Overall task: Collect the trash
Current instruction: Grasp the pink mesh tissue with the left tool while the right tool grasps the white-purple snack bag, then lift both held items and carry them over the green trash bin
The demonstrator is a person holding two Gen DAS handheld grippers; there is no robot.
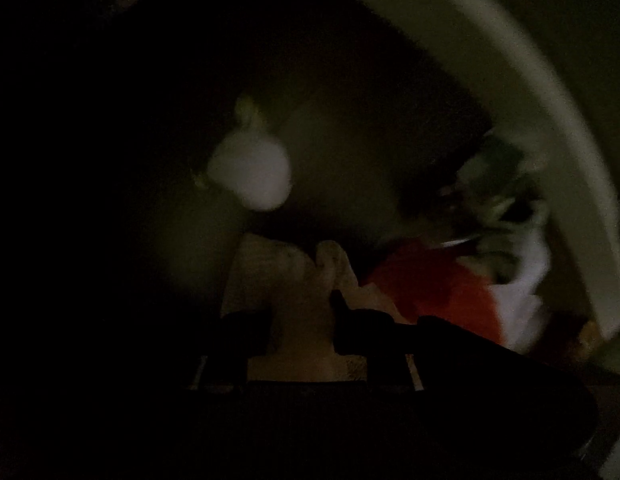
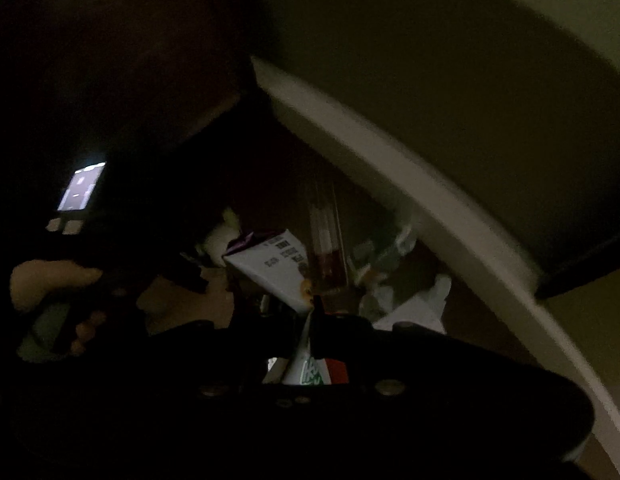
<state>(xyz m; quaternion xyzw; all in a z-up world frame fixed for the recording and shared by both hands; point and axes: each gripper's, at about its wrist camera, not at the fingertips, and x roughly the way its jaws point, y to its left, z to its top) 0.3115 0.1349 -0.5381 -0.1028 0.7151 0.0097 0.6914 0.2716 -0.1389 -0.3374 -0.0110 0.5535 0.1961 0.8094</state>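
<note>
Both views are very dark. My left gripper [image 1: 300, 316] points down, and its black fingers [image 1: 246, 332] close on a crumpled brown paper [image 1: 294, 276]. A white round lump [image 1: 250, 170], perhaps a tied bag, lies beyond it. Right of that are a red piece of trash [image 1: 434, 288] and crumpled white and green wrappers [image 1: 506, 208]. My right gripper [image 2: 312, 312] is shut on a white wrapper [image 2: 270, 266] with printed codes and a purple edge. A hand [image 2: 50, 284] holds the left gripper [image 2: 190, 276] at the left of the right wrist view.
A pale curved edge [image 1: 550, 120] [image 2: 430, 200] borders the trash pile on the right. A clear container with a reddish fill [image 2: 326, 248] and crumpled wrappers [image 2: 384, 264] lie ahead of my right gripper. A lit phone screen [image 2: 82, 186] glows at the left.
</note>
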